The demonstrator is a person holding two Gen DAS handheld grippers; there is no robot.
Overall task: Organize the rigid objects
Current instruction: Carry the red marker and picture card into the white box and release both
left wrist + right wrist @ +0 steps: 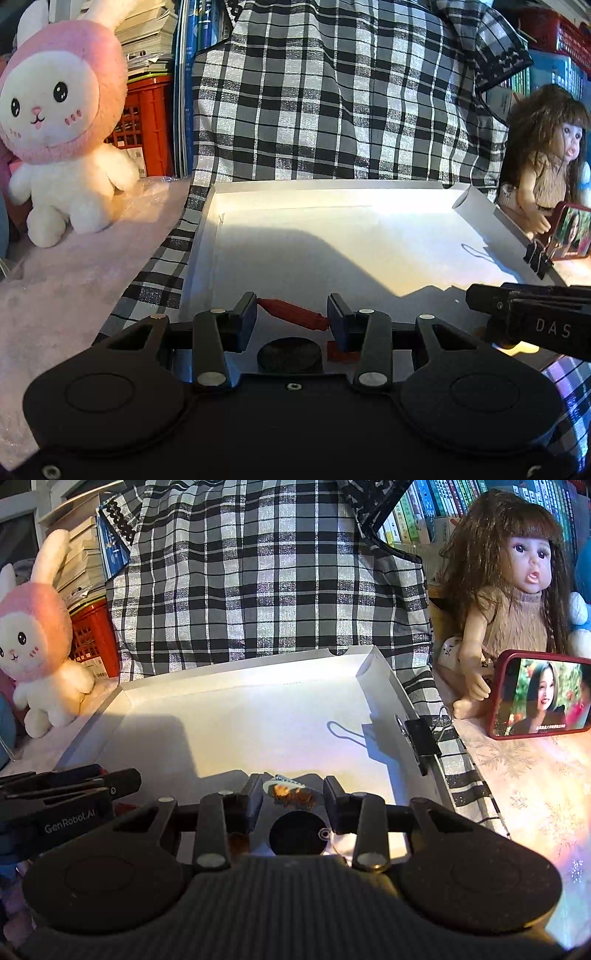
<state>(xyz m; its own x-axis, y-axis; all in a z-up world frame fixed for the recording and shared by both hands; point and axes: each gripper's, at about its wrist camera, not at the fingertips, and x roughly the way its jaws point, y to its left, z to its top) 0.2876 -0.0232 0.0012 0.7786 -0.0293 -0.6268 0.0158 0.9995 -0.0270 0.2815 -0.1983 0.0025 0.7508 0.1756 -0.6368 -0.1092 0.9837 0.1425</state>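
Note:
A shallow white cardboard tray (332, 192) lies on plaid cloth; it also shows in the right wrist view (243, 679). My left gripper (291, 314) is open over the tray's near edge, with a red pen-like stick (295, 314) lying slanted between its fingers. A small red piece (341, 355) lies under its right finger. My right gripper (293, 794) is open over the tray's near part, with a small brown and white trinket (290, 794) between its fingers. Whether either object touches the fingers I cannot tell.
A black binder clip (421, 738) grips the tray's right wall. A pink and white plush rabbit (62, 129) sits to the left. A doll (517, 590) and a red-cased phone (543, 694) stand to the right. Plaid cloth (332, 92) hangs behind. Books and a red crate (147, 122) are at the back.

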